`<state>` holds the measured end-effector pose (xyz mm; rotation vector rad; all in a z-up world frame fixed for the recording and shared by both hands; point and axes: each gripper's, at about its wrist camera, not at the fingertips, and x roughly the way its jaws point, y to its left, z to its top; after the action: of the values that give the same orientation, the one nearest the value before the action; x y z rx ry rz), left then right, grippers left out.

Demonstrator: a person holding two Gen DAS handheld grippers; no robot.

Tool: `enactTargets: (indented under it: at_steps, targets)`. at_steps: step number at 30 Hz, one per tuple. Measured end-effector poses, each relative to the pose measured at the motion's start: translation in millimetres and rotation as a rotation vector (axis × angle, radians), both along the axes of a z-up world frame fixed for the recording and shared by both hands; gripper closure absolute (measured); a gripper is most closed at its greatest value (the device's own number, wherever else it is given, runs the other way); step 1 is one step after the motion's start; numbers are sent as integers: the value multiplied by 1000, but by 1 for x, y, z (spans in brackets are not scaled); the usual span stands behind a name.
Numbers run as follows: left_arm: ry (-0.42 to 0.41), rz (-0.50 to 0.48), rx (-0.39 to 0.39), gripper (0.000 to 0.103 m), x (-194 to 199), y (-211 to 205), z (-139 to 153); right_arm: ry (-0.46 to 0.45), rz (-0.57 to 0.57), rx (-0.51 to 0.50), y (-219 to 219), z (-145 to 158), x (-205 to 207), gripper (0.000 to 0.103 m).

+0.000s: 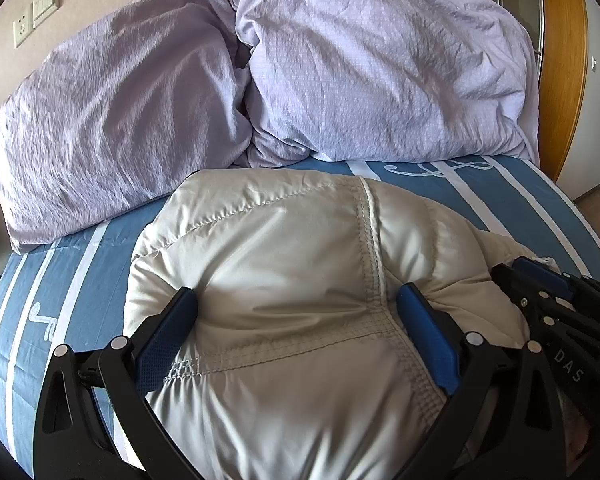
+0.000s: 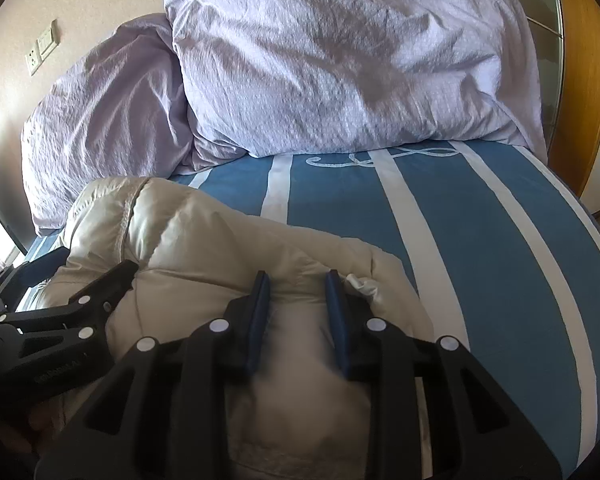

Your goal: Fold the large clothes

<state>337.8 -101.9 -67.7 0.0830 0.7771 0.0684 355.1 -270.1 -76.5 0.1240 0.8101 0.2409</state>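
Observation:
A puffy cream quilted jacket (image 1: 284, 248) lies bunched on the blue bed sheet (image 1: 512, 200). In the left wrist view my left gripper (image 1: 296, 292) straddles a thick fold of it near a stitched seam, and both blue pads dent the padding. My right gripper (image 1: 540, 280) shows at the right edge of that view. In the right wrist view the right gripper (image 2: 298, 276) is shut on a narrower bunch at the jacket's (image 2: 204, 240) right edge, with fabric squeezed between its pads. The left gripper (image 2: 72, 276) sits at the left of that view, on the same jacket.
Two crumpled lilac pillows (image 1: 112, 120) (image 1: 380, 72) lie at the head of the bed behind the jacket. Blue sheet with white stripes (image 2: 480, 240) stretches to the right. Wall sockets (image 1: 40, 12) are at upper left and a wooden door frame (image 1: 564, 60) at far right.

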Motion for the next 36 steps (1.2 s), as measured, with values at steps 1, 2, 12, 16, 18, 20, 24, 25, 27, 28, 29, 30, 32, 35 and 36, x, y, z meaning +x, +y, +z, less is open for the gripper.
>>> enactTargets:
  at_steps: [1,2,12,16,18,20,24,25,27,28,29,30,32,35,36]
  targets:
    - [0,0,2,3,0,0,0,1,1,3,0,0,0,74]
    - [1,-1,3,3,0,0,0,2,1,6,0,0,0,74]
    - [17,-15,-6,3,-13,4,17,67,21,46,-6,5,1,72]
    - [3,-12,-43,3,-33,22,34,85,31,76,-16,19,-8,60]
    - [-1,-2,-62,3,-41,34,41,79,33,86,-25,30,-16,50]
    - [-1,20,-88,3,-48,53,49,79,24,91,-34,36,-22,37]
    - [44,65,-164,3,-50,86,53,131,-20,166,-62,40,-24,18]
    - [58,73,-182,3,-50,92,53,161,-26,197,-69,38,-23,15]
    - [93,80,-227,3,-49,103,49,222,-18,262,-77,32,-20,8]
    - [105,81,-242,3,-48,105,47,248,-13,287,-79,29,-20,7]
    - [122,79,-266,3,-48,108,44,283,-4,317,-80,24,-18,5]
    - [141,77,-289,3,-48,110,41,309,4,340,-81,21,-17,4]
    - [174,74,-334,3,-46,112,33,383,11,393,-80,8,-14,3]
    - [202,74,-411,3,-46,117,23,487,7,479,-81,-12,-12,2]
    - [211,75,-439,3,-46,118,20,521,6,523,-81,-20,-11,2]
